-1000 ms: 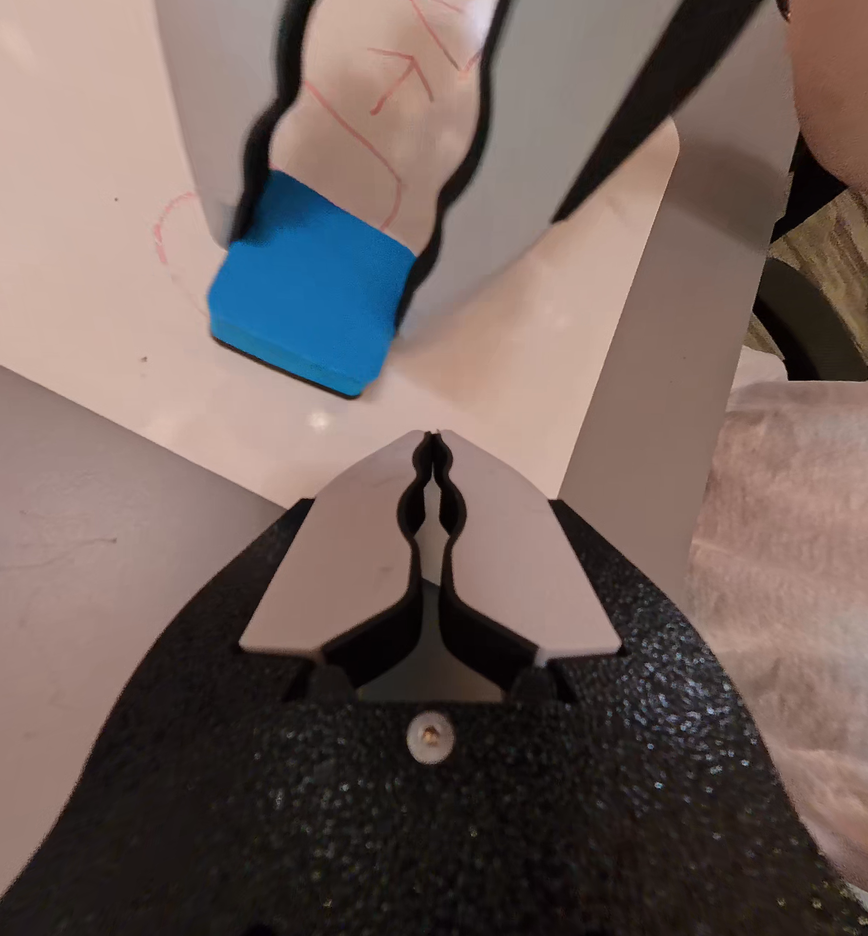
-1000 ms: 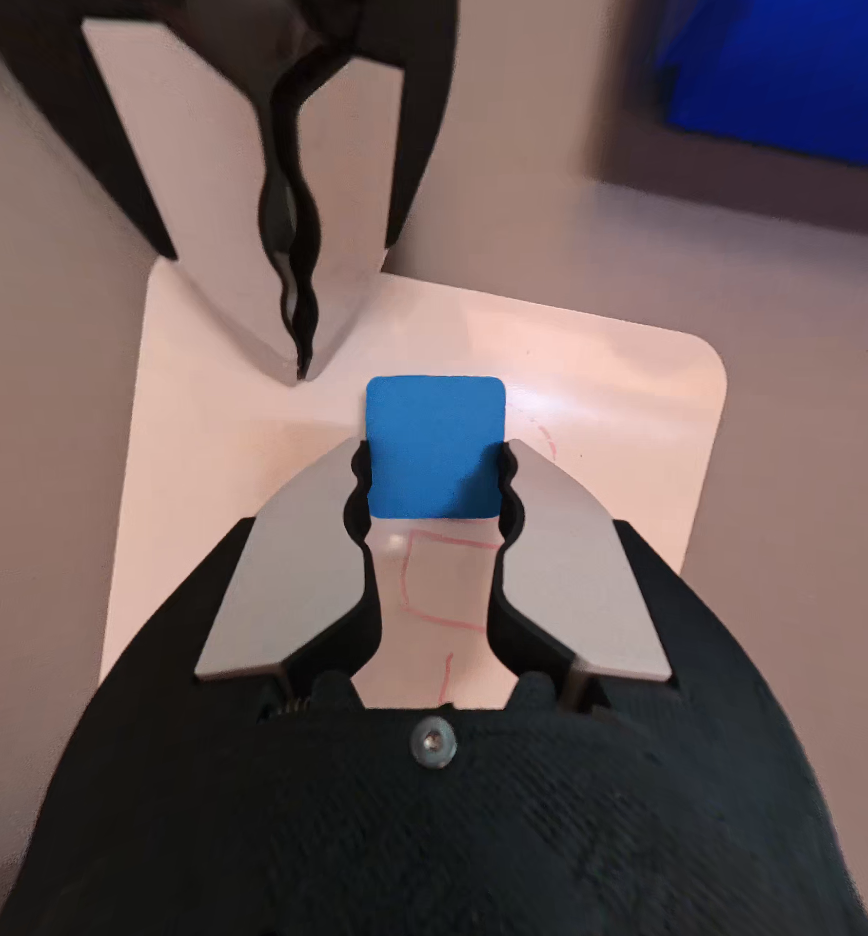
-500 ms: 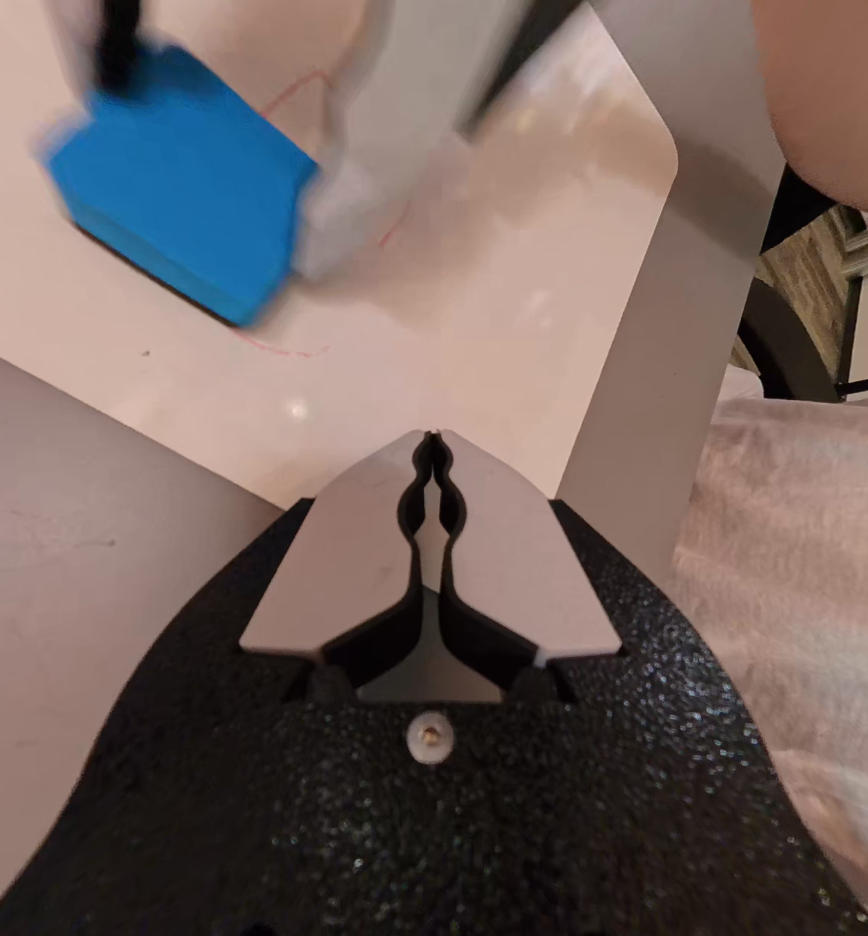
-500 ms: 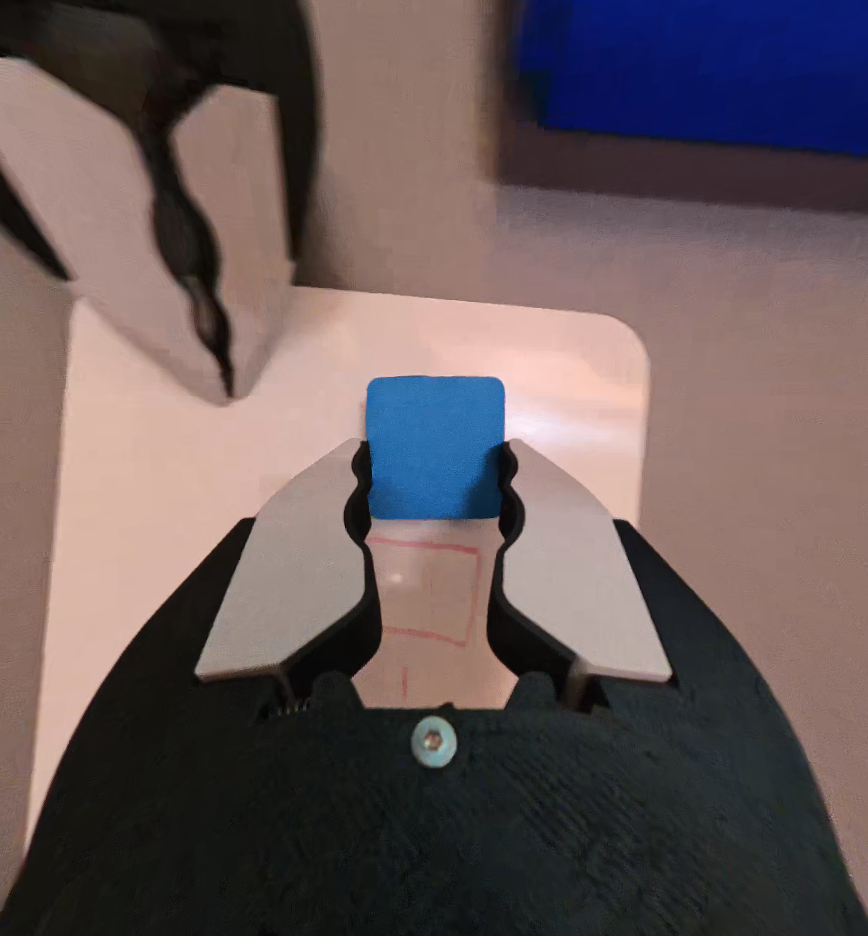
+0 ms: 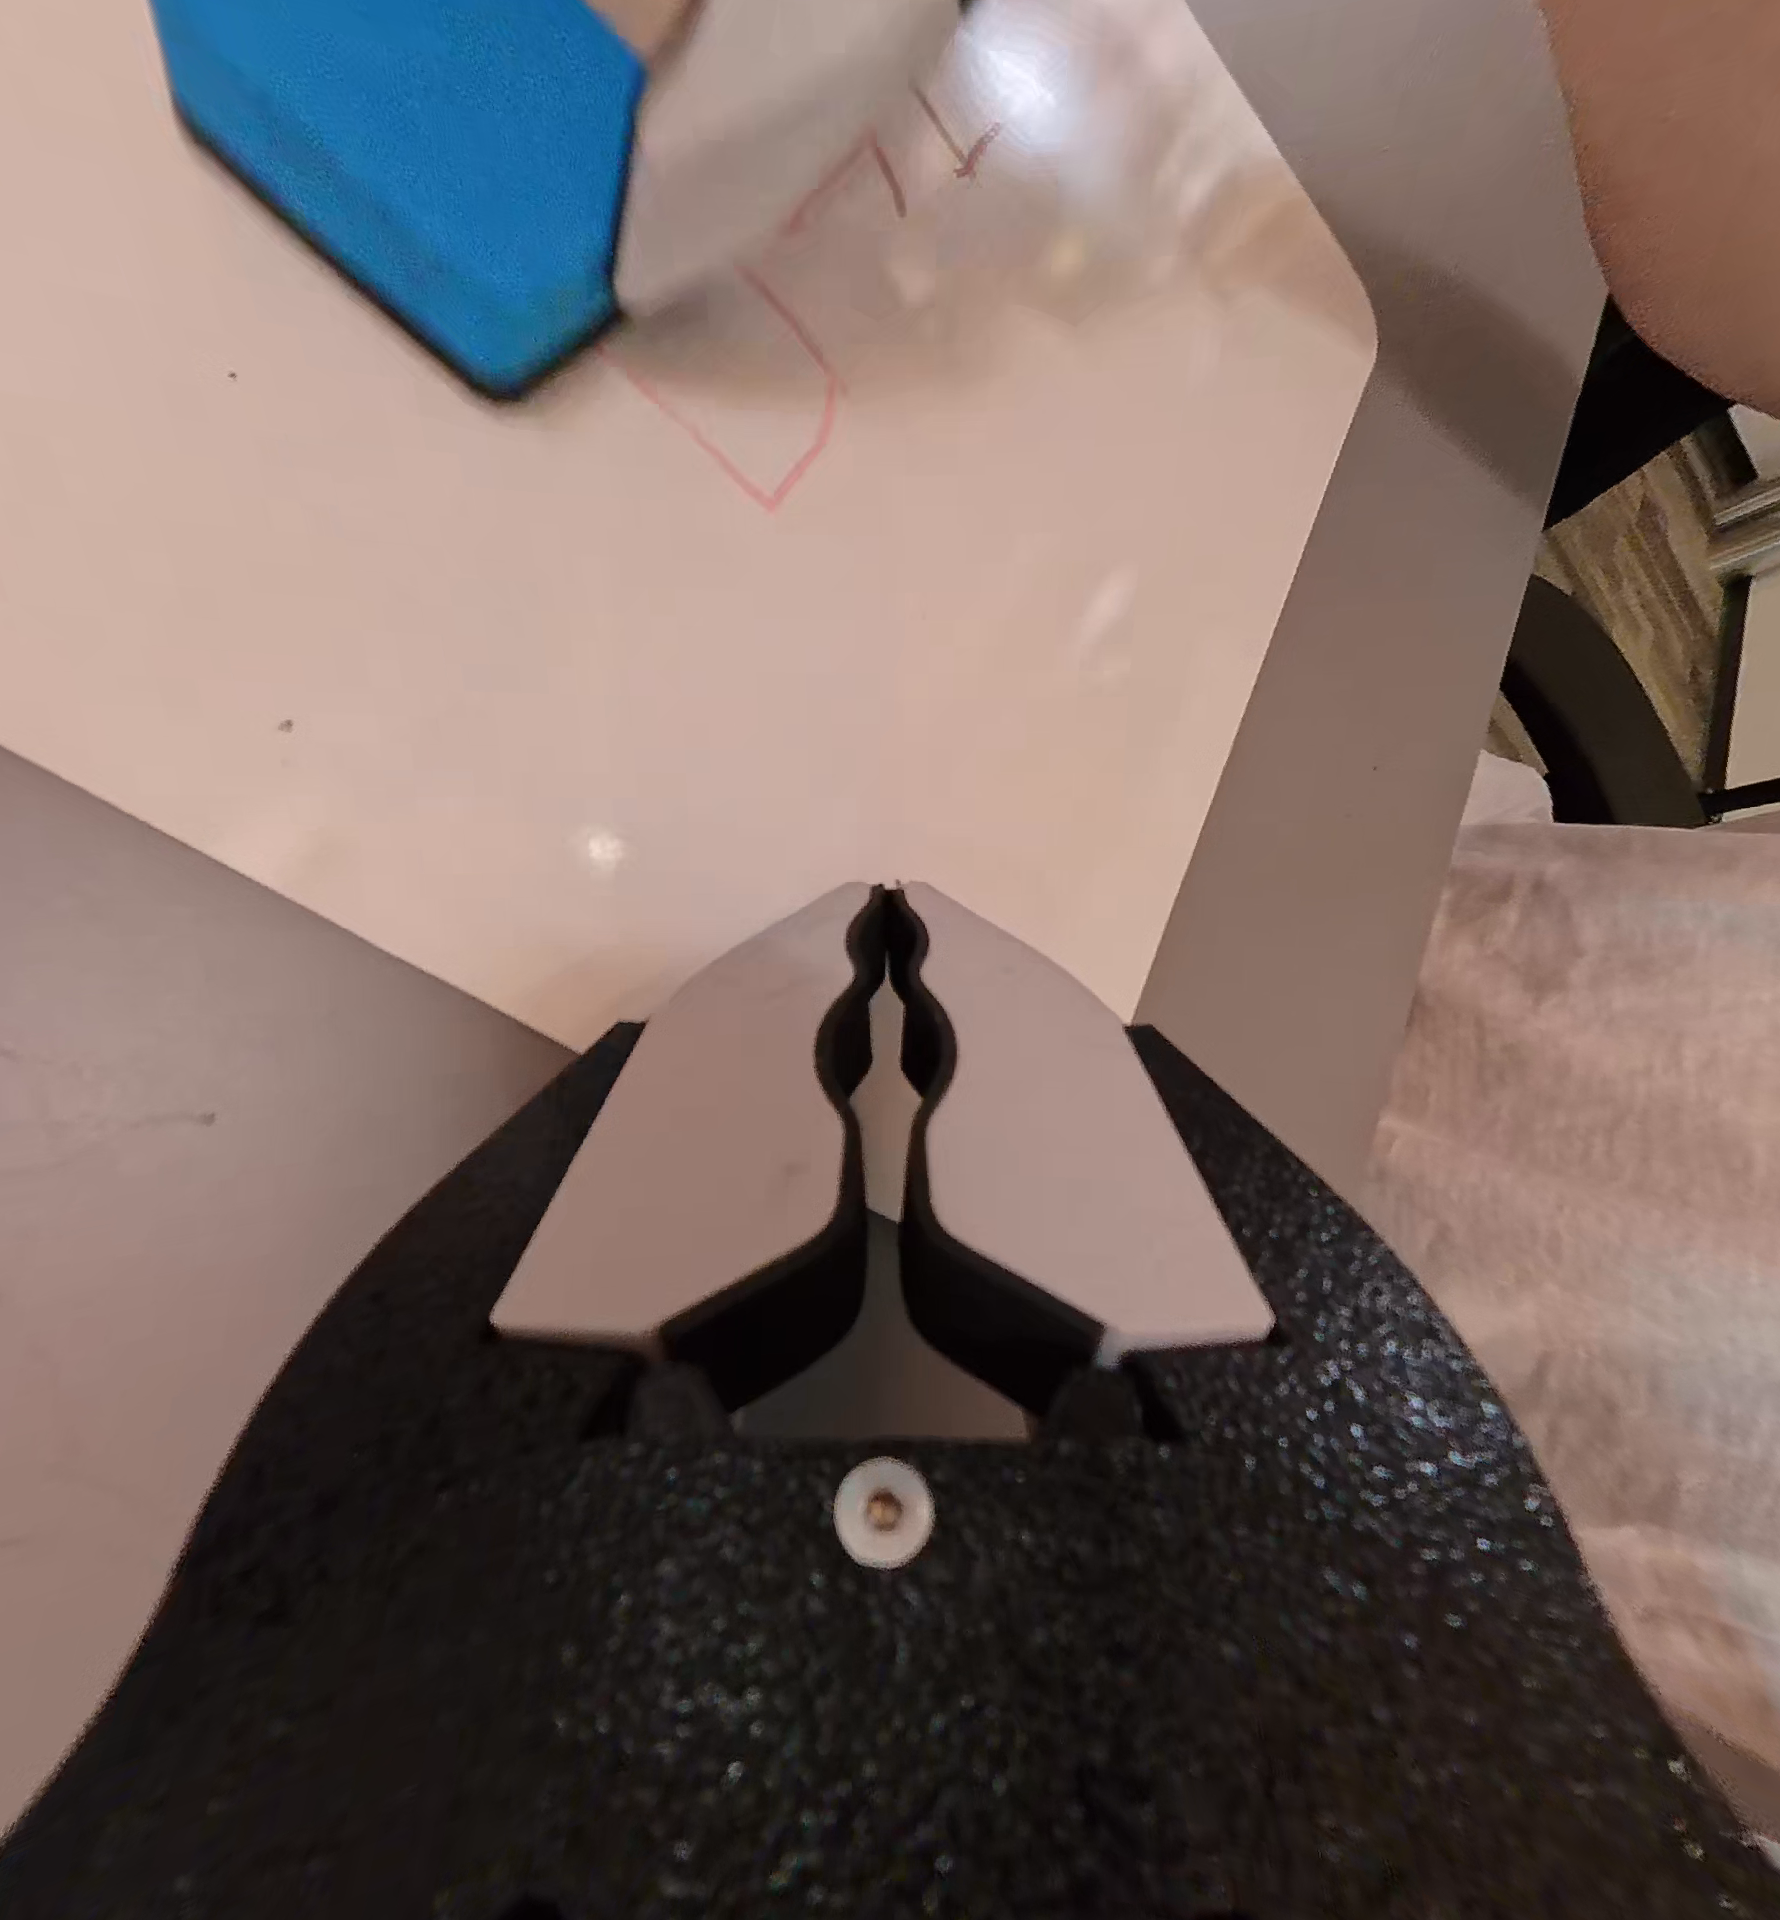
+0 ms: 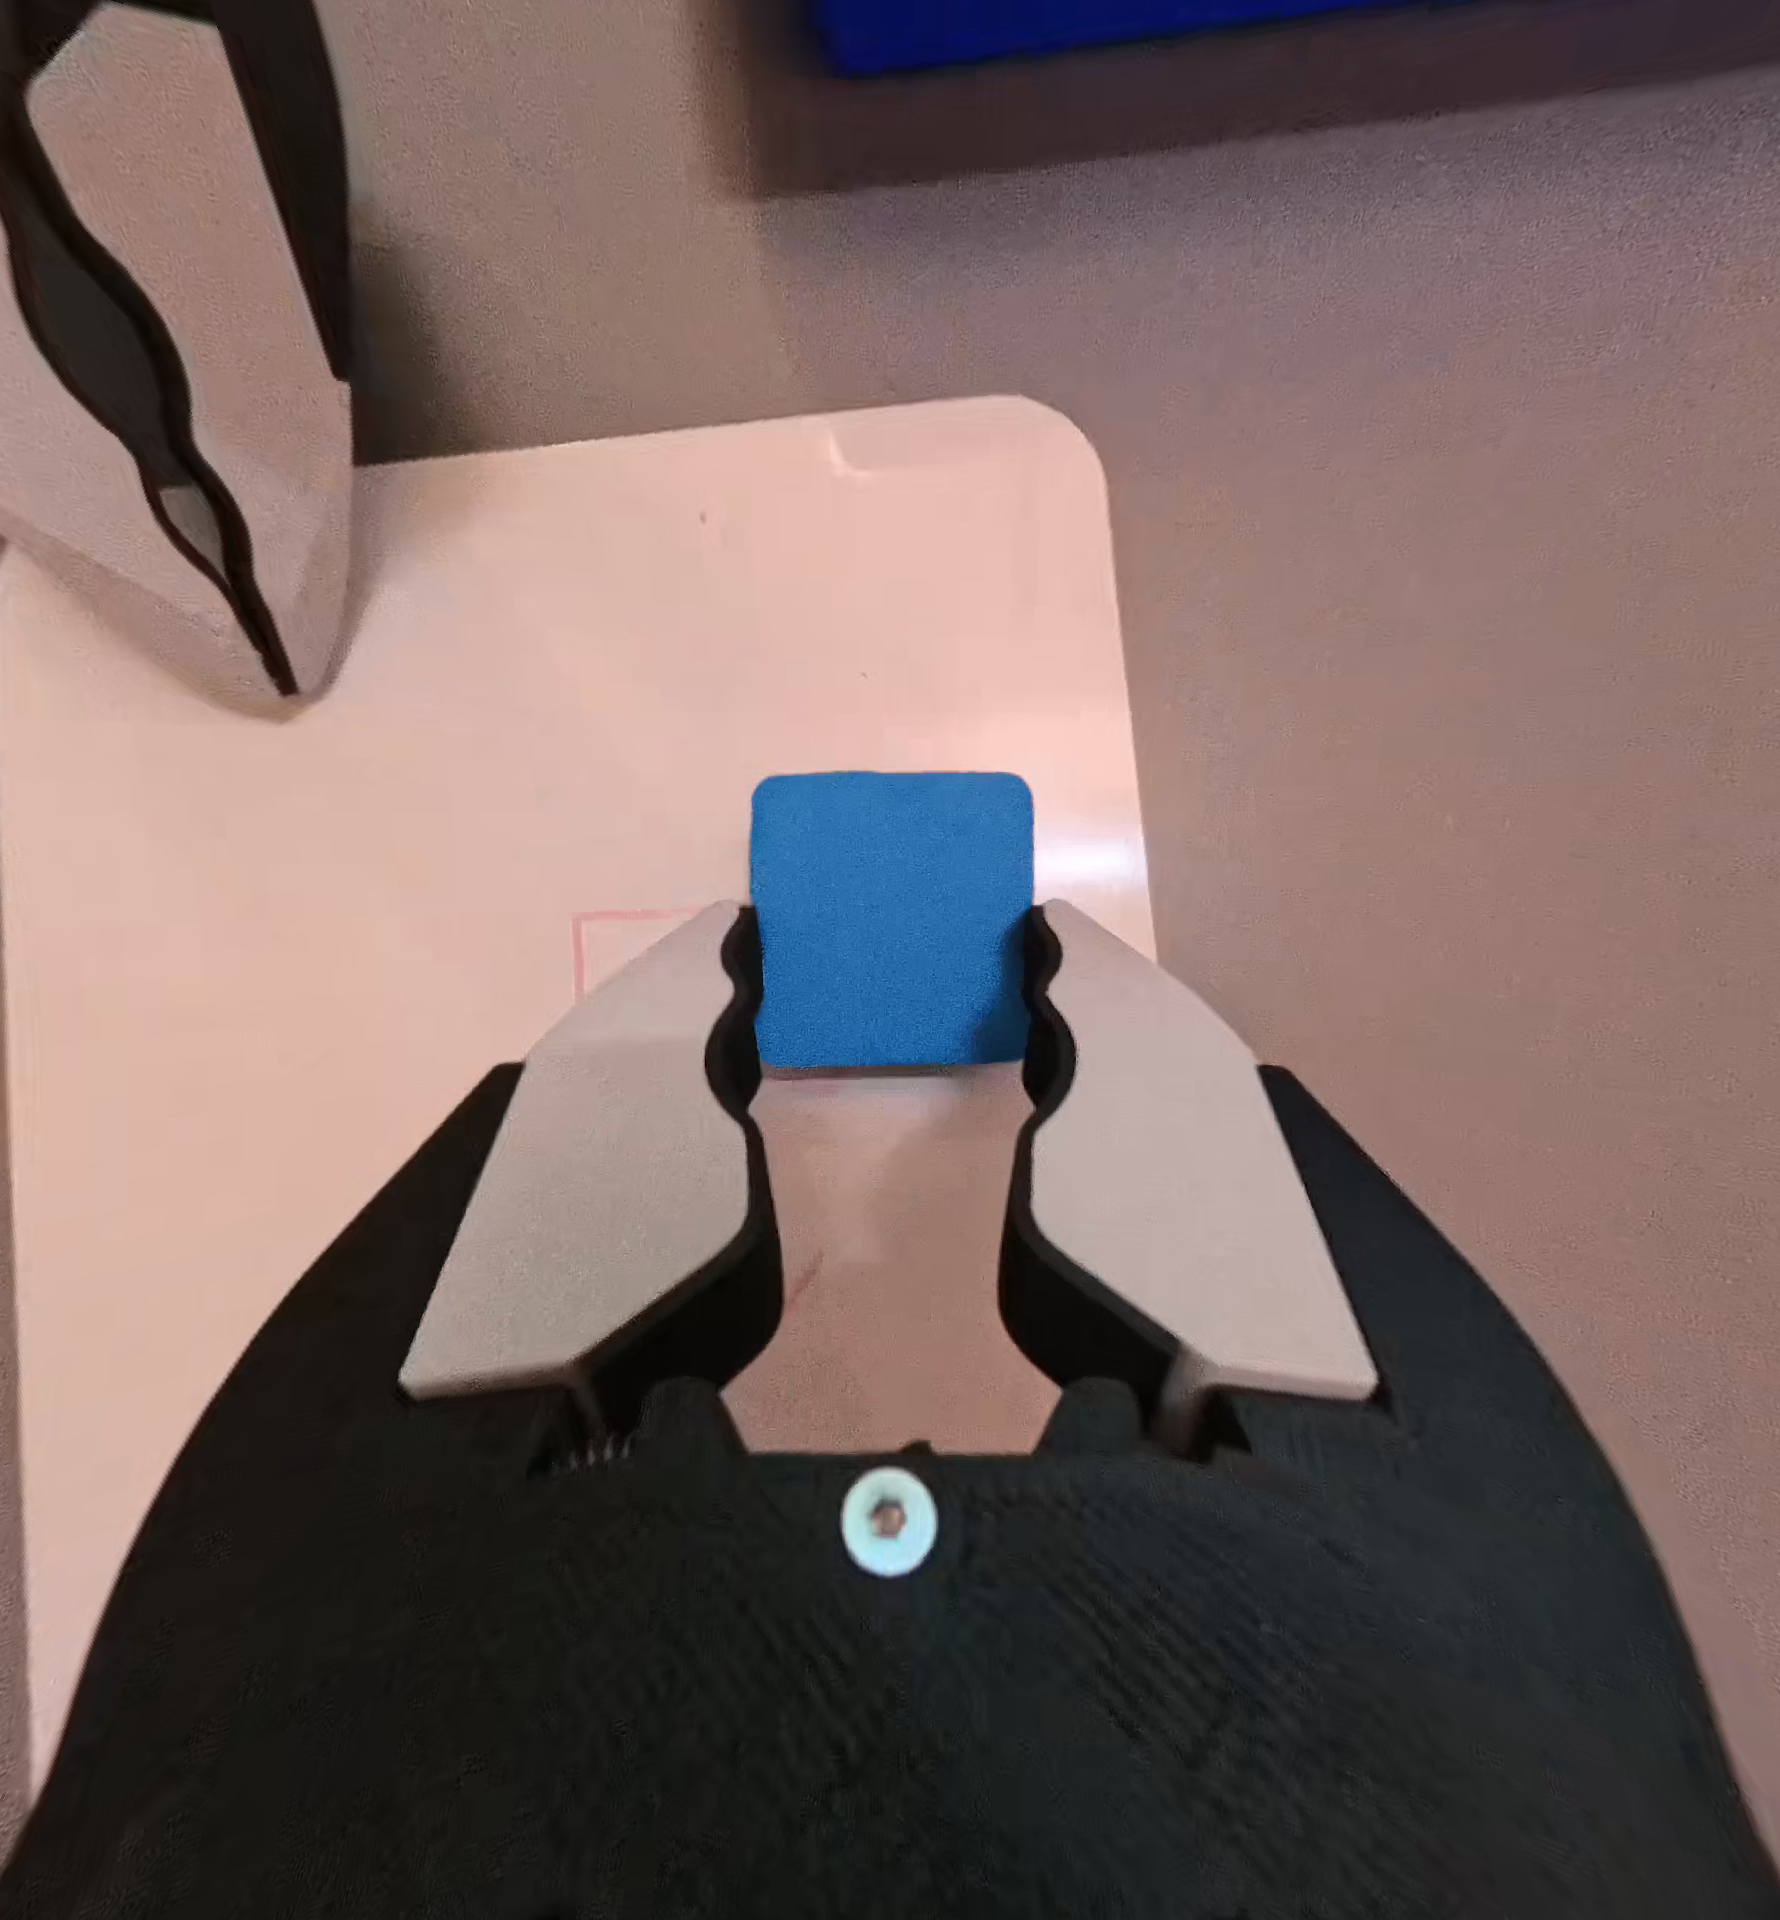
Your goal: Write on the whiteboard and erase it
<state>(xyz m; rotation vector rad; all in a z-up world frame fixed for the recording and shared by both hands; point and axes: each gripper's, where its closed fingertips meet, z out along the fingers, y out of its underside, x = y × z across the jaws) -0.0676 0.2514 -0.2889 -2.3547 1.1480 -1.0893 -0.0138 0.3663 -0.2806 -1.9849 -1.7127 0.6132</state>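
Sliding toward the upper left of the left wrist view since a second ago, the right gripper [image 6: 891, 977] is clamping the blue eraser [image 6: 891, 925] flat on the whiteboard [image 6: 346, 935], and ought to be pressing evenly back over the red square [image 5: 761, 416] while the empty left gripper [image 5: 888, 894] is resting closed at the board's edge.

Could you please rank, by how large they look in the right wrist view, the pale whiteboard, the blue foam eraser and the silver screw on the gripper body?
1. Pale whiteboard, by far the largest.
2. Blue foam eraser, held in the right gripper.
3. Silver screw, smallest, though nearest the camera.
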